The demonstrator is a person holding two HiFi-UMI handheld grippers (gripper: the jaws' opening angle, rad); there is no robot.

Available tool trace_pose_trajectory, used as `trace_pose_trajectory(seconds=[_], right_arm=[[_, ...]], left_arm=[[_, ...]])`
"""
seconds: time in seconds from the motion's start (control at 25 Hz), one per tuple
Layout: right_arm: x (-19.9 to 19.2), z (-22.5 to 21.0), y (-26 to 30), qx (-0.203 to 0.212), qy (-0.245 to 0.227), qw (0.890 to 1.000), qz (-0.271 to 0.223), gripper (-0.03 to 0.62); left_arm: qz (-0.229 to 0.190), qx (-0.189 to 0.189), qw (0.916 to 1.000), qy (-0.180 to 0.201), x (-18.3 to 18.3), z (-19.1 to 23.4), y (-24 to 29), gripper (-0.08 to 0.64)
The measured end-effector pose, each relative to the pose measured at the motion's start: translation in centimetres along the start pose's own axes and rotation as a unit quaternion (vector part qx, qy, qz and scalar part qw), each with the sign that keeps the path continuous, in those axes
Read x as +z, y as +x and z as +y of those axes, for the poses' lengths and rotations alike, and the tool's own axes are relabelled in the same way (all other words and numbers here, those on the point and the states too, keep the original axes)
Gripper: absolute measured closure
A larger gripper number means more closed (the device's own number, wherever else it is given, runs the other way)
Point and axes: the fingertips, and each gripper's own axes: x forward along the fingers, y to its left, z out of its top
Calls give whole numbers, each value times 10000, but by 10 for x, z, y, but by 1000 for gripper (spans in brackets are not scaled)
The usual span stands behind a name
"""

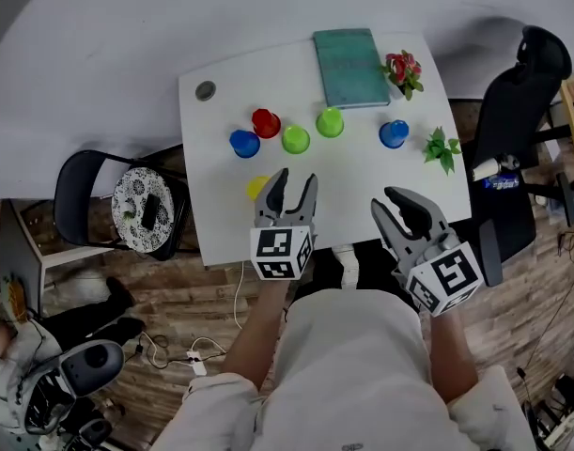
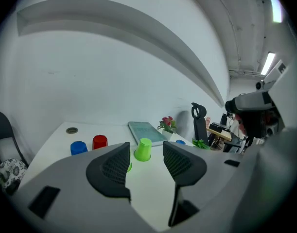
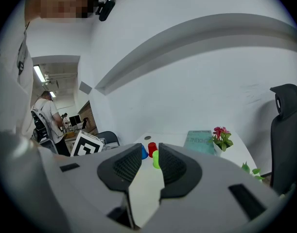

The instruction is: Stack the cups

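On the white table (image 1: 362, 172), 6 cups (image 1: 296, 140), a book (image 1: 350, 67); wooden floor (image 1: 164, 294) below.

Left gripper (image 1: 296, 182) points toward 12 o'clock, tilted slightly downward; jaws wide apart, nothing between them. Right gripper (image 1: 384, 201) points toward 11 o'clock; jaws partly apart, empty. Left forearm (image 1: 256, 336) and right forearm (image 1: 453, 350) enter from 6 o'clock.

Red cup (image 1: 266, 122), blue cups (image 1: 244, 143), green cups (image 1: 295, 139), yellow cup (image 1: 256, 187); inverted, unstacked

Office: black swivel chair (image 1: 518, 120), white table (image 1: 362, 172), distant monitors (image 3: 74, 120)
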Motion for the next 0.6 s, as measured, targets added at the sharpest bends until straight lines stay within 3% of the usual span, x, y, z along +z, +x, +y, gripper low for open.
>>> trace_pose_trajectory(seconds=[0.6], right_arm=[[-17, -20, 7, 125, 92, 9994, 293, 480]], left_arm=[[207, 821, 9963, -163, -29, 23, 50, 345]])
